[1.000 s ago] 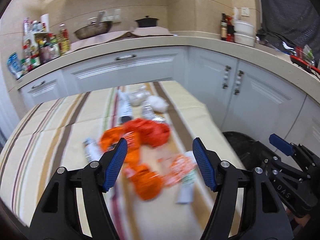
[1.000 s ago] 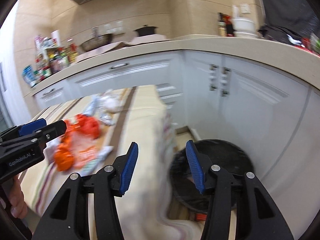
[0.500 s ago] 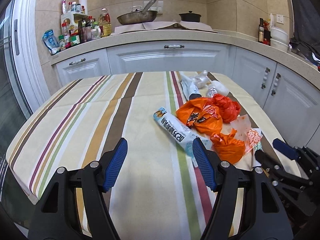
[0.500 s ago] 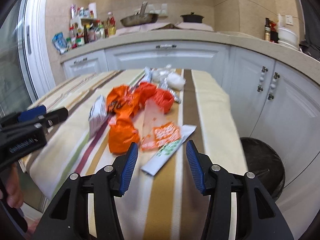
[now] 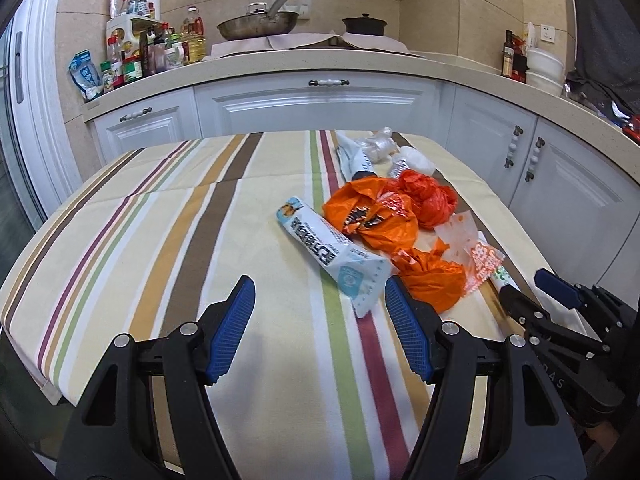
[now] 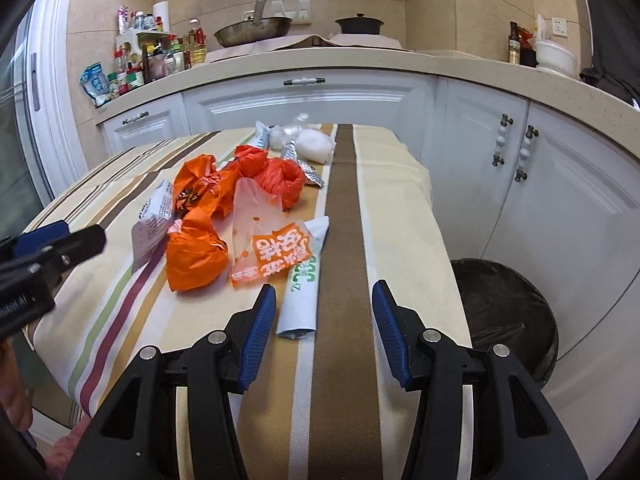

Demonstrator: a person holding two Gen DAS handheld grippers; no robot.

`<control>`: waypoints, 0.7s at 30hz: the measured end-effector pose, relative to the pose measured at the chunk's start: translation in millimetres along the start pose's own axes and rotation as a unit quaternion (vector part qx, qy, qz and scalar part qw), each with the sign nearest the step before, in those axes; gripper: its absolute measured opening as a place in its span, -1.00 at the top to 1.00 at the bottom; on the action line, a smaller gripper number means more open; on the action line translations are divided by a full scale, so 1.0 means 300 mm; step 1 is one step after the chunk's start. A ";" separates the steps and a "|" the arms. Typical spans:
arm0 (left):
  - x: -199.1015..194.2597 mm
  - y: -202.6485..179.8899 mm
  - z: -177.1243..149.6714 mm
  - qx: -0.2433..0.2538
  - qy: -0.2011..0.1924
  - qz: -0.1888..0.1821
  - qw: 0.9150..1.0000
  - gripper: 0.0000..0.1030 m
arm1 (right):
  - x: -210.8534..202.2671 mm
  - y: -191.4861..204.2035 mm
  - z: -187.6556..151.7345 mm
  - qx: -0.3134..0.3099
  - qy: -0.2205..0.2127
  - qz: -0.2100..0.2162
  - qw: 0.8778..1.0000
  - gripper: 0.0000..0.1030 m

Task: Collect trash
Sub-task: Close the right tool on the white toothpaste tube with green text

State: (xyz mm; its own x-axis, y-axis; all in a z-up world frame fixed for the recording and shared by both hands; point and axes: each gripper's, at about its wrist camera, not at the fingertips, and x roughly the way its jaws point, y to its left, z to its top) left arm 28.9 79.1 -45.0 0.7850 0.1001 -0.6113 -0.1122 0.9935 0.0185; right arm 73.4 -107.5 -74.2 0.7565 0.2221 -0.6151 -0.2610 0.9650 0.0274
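Note:
A pile of trash lies on the striped tablecloth (image 5: 168,240). It holds a white and blue wrapper (image 5: 332,256), crumpled orange bags (image 5: 376,220), a red bag (image 5: 428,196), a clear orange-printed packet (image 6: 272,260) and a white and green wrapper (image 6: 304,284). My left gripper (image 5: 320,336) is open and empty, just short of the white and blue wrapper. My right gripper (image 6: 324,332) is open and empty, just short of the near end of the white and green wrapper. A black trash bin (image 6: 504,312) stands on the floor to the right of the table.
White cabinets (image 5: 320,104) and a counter run behind and to the right of the table. Bottles and jars (image 5: 136,60), a pan (image 5: 256,28) and a black pot (image 5: 364,24) stand on the counter. More wrappers and a plastic bottle (image 5: 376,148) lie at the table's far end.
Both grippers swung left from the bin side and now face the table and the trash pile, then steadied. Both stayed open and empty.

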 end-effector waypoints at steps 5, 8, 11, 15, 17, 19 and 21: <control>0.002 -0.032 -0.009 0.008 -0.001 -0.007 1.000 -0.28 | 0.026 0.010 -0.003 -0.008 0.011 0.022 1.000 0.45; 0.005 -0.048 -0.016 0.012 0.002 -0.013 1.000 -0.28 | 0.024 0.016 -0.003 -0.013 0.008 0.024 1.000 0.64; 0.008 -0.066 -0.024 0.013 0.004 -0.024 1.000 -0.28 | 0.018 0.007 -0.005 -0.012 0.005 0.019 1.000 0.69; 0.009 -0.103 -0.027 0.020 0.000 -0.039 0.999 -0.28 | 0.004 -0.021 -0.011 -0.002 0.003 0.016 1.000 0.71; 0.015 -0.125 -0.025 0.024 -0.001 -0.045 0.999 -0.28 | -0.003 -0.036 -0.011 0.003 0.000 0.014 1.000 0.71; 0.023 -0.148 -0.023 0.028 -0.002 -0.049 0.998 -0.28 | -0.010 -0.054 -0.011 0.006 -0.002 0.012 1.000 0.71; 0.037 -0.173 -0.018 0.034 -0.004 -0.051 0.998 -0.28 | -0.018 -0.070 -0.014 0.010 -0.003 0.009 1.000 0.71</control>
State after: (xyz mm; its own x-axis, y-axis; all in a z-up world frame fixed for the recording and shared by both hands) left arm 40.0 28.3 -57.0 0.7947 -0.0012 -0.6070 0.0095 0.9999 0.0105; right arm 72.3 -129.6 -74.8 0.7555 0.2409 -0.6092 -0.2636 0.9631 0.0540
